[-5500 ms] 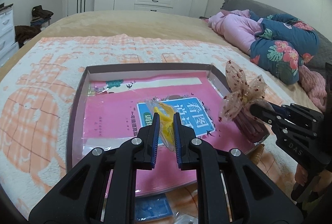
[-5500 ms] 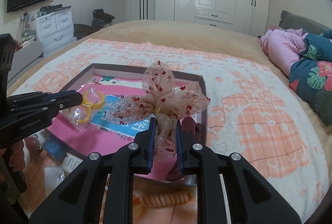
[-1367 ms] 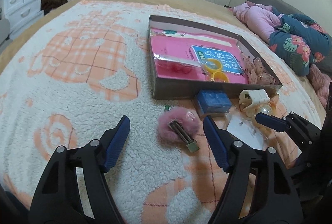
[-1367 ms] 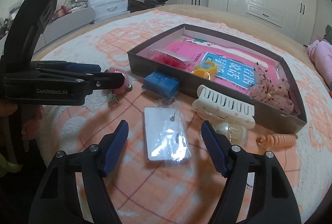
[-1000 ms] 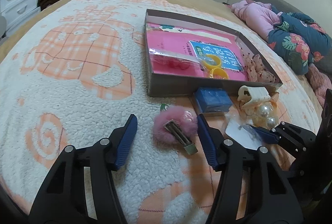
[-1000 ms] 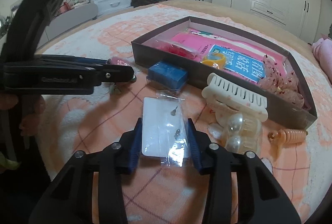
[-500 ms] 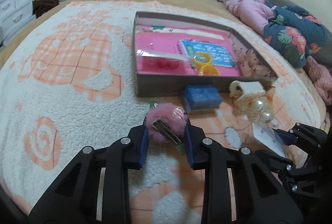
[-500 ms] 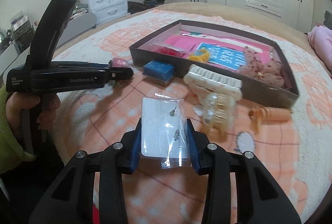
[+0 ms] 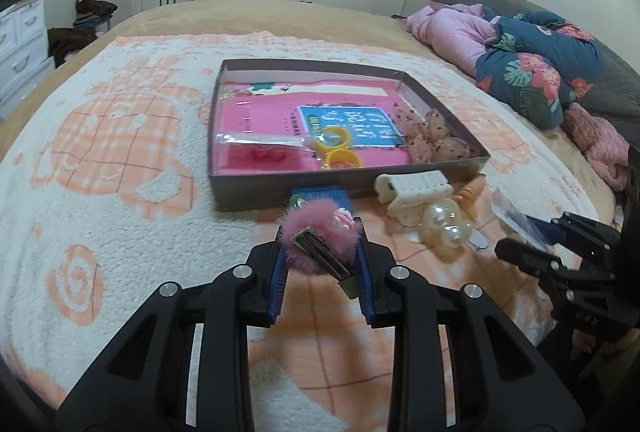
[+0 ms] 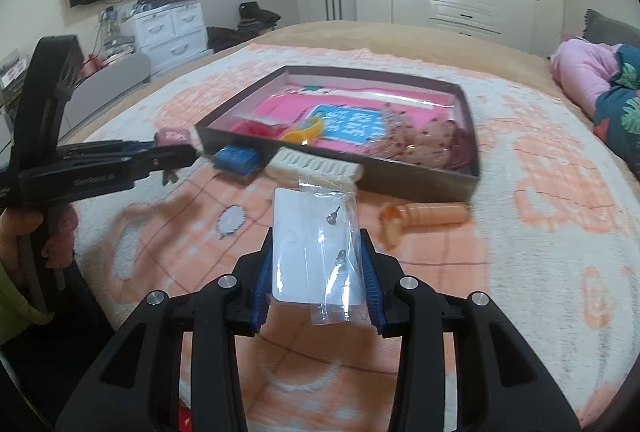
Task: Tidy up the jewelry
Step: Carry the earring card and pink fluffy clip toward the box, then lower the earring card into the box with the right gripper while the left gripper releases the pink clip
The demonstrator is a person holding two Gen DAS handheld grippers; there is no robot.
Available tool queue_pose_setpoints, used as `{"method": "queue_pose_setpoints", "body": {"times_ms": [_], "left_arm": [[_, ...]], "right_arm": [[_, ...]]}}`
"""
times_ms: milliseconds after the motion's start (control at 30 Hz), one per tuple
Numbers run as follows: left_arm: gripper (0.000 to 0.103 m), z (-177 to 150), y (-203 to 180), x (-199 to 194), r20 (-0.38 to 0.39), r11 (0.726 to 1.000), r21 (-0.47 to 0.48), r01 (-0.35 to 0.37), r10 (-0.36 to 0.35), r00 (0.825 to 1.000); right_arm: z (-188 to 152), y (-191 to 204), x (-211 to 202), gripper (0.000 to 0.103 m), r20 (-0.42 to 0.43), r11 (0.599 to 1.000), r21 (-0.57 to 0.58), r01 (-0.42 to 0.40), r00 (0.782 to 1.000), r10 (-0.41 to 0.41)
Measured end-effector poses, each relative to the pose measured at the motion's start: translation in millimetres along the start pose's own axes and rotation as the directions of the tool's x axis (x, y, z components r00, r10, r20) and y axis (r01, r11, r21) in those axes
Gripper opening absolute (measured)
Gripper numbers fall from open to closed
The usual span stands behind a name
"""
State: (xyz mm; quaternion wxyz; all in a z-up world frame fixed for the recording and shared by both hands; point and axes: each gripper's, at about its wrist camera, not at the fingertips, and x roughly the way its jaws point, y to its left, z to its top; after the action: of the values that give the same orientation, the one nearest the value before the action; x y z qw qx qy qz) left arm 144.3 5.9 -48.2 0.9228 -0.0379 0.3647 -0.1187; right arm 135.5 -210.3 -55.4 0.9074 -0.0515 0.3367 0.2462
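Observation:
My left gripper [image 9: 320,264] is shut on a pink fluffy hair clip [image 9: 318,236] and holds it above the blanket, just in front of the dark shallow box [image 9: 280,197]. My right gripper [image 10: 318,272] is shut on a clear bag with a white earring card [image 10: 316,248], lifted off the blanket. The box [image 10: 416,183] holds yellow rings [image 9: 338,147], a bag with red pieces [image 9: 260,147] and a spotted gauze bow [image 9: 436,135] on a pink book.
On the blanket in front of the box lie a blue case [image 10: 236,157], a white claw clip [image 9: 416,187], a pearl hair piece [image 9: 444,228] and an orange spiral hair tie [image 10: 424,216]. Pink and floral bedding [image 9: 520,59] lies at the right.
Both grippers have closed on their items and lifted them: the left on the pink clip, the right on the earring bag. Both now sit higher and nearer the box.

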Motion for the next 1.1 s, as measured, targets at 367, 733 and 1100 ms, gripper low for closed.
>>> {"method": "queue_pose_setpoints", "body": {"times_ms": [367, 733, 1100], "left_arm": [[0.021, 7, -17, -1, 0.013, 0.999, 0.017, 0.033, -0.033, 0.999], [0.021, 28, -27, 7, 0.036, 0.998, 0.035, 0.047, -0.048, 0.998], [0.021, 51, -30, 27, 0.035, 0.997, 0.04, 0.065, -0.066, 0.997]], "right_arm": [[7, -25, -16, 0.037, 0.042, 0.996, 0.052, 0.065, 0.997, -0.067], [22, -43, -21, 0.037, 0.075, 0.992, 0.086, 0.093, 0.992, -0.1], [42, -53, -5, 0.037, 0.08, 0.989, 0.094, 0.115, 0.989, -0.122]]}}
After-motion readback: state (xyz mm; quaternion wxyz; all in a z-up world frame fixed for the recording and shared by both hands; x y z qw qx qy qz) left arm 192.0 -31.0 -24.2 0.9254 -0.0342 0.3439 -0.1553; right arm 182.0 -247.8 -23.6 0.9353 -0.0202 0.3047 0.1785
